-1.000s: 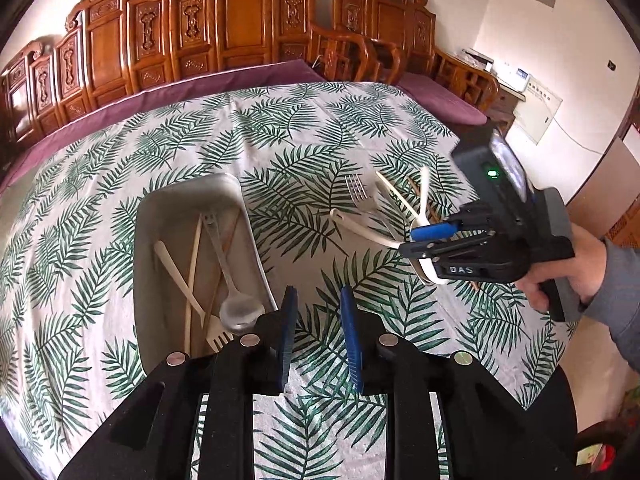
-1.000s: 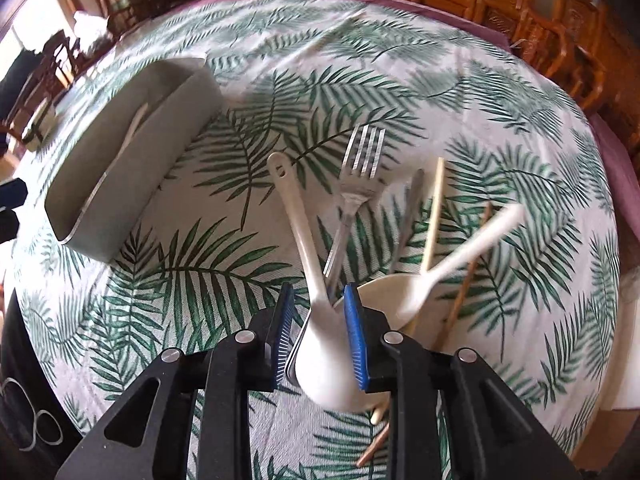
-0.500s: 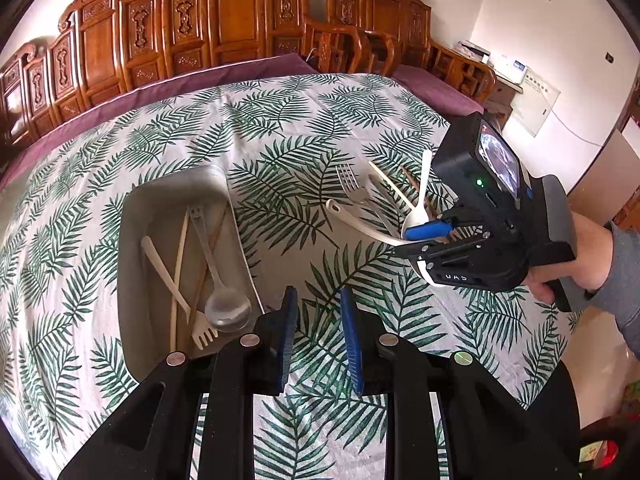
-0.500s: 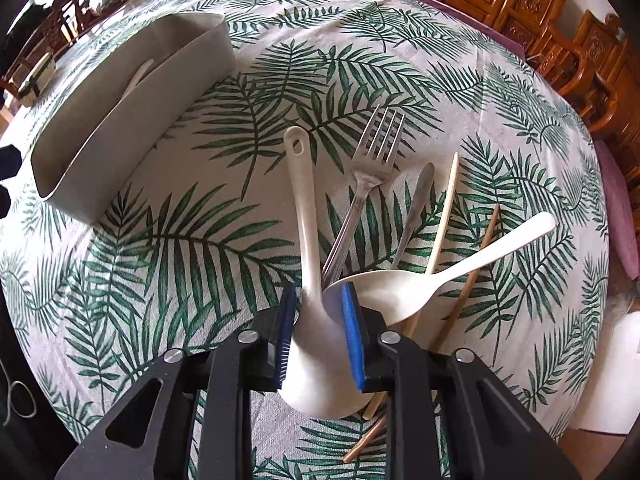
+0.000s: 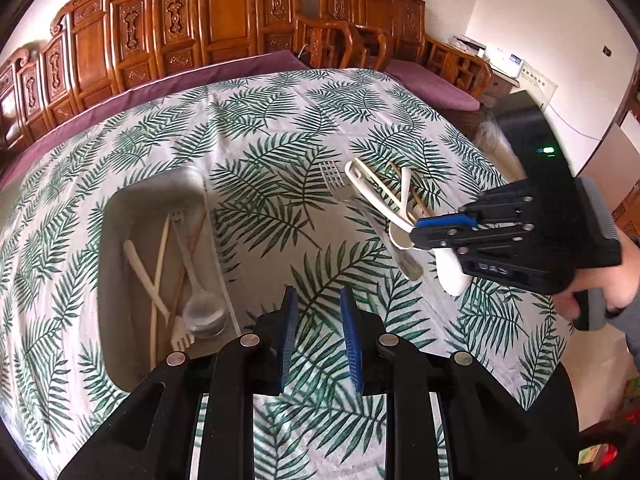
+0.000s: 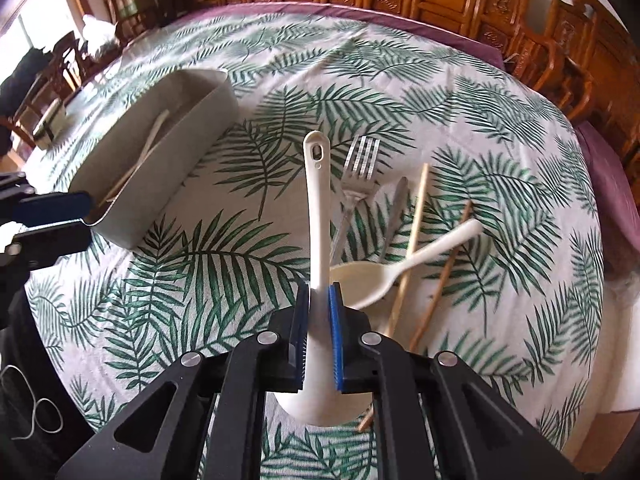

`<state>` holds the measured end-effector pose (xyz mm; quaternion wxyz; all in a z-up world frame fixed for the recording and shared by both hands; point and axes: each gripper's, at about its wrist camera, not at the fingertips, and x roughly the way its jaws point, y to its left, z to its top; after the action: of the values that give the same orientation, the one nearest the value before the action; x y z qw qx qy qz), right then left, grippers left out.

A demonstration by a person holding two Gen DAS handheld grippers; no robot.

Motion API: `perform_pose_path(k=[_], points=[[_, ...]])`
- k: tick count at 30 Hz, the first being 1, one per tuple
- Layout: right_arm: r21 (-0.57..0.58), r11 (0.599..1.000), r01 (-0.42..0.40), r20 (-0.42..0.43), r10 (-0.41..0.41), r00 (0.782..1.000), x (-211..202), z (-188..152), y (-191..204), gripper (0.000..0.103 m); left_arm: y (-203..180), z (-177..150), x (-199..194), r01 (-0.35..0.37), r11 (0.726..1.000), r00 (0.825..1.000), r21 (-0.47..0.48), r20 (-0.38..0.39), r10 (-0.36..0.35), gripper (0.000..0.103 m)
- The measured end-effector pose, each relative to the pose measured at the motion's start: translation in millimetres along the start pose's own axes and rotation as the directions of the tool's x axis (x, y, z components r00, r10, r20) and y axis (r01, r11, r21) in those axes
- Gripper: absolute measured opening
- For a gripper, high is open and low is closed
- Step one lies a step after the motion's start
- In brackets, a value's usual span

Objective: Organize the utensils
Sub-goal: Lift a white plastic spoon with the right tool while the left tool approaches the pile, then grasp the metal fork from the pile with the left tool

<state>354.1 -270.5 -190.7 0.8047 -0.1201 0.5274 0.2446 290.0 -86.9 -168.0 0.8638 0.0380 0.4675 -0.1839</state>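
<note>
My right gripper [image 6: 319, 300] is shut on a white ladle-shaped spoon [image 6: 318, 200] and holds it lifted above the table, handle pointing away. It also shows in the left wrist view [image 5: 434, 228] with the spoon [image 5: 370, 190]. Below lie a cream spoon [image 6: 384, 272], a metal fork [image 6: 358, 176], a knife [image 6: 394, 208] and chopsticks [image 6: 416, 224]. The grey tray [image 5: 120, 216] at the left holds a metal spoon [image 5: 202, 308], a wooden fork and chopsticks. My left gripper [image 5: 316, 320] is open and empty beside the tray's near right corner.
The round table has a palm-leaf cloth [image 5: 272, 120]. Carved wooden chairs [image 5: 224, 20] ring the far side. The tray also shows in the right wrist view [image 6: 160, 152], left of the loose utensils. The person's hand [image 5: 600, 280] holds the right gripper.
My right gripper has closed tight on the white spoon and lifted it off the pile, its handle now tilted up. The left gripper has stayed open by the tray.
</note>
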Motion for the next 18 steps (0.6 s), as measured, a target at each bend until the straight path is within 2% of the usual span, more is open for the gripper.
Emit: perform_pose_path(k=[5,18], points=[[0.048,0.999,0.005,0.029,-0.006,1.000,-14,-14,-15,0.011,-12,6,19,0.008,1.000,1.000,0.005,-0.019,-0.008,0.021],[0.169,0.986,0.010,0.040,-0.017,0.999,-21,-50,-58,0.012,-31,38,76,0.021,1.000,0.998,-0.008,-0.050,-0.022,0.021]])
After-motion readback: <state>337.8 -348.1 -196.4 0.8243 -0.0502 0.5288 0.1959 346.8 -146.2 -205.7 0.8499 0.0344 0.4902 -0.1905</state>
